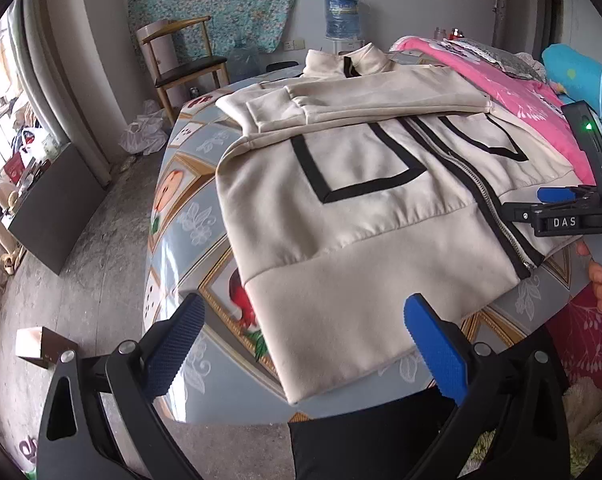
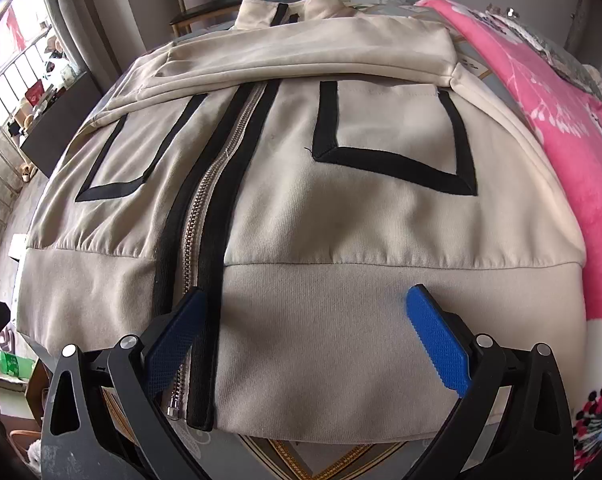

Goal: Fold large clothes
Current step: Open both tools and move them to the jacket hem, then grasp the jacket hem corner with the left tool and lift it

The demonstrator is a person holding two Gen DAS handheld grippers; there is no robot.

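1. Jacket (image 1: 365, 200) position: it is laid front-up on the table (image 1: 189, 216), filling the centre of both views, collar at the upper centre, hem (image 2: 321, 320) nearest the cameras. The zip (image 2: 205, 208) is closed.
2. Sleeves (image 1: 381, 98): both are seen folded across the chest as a band in the upper centre of each view. The side folds are judged done; the step in hand is judged to be the bottom-to-top fold.
3. Left gripper (image 1: 305, 344): its blue pads are spread wide and nothing is held. It is poised at the hem corner at the lower centre of the left view; contact cannot be confirmed.
4. Right gripper (image 2: 309, 336): it is spread and empty, placed over the hem just right of the zip. In the left view it appears at the right edge.
5. Next move, as judged: each gripper is to be closed on the hem near a corner, both layers being caught, and the hem is then to be carried toward the collar evenly, so that the sleeves are not dragged out.
6. Risk: a pink blanket (image 2: 561, 140) lies beside the jacket at the right and may be snagged.
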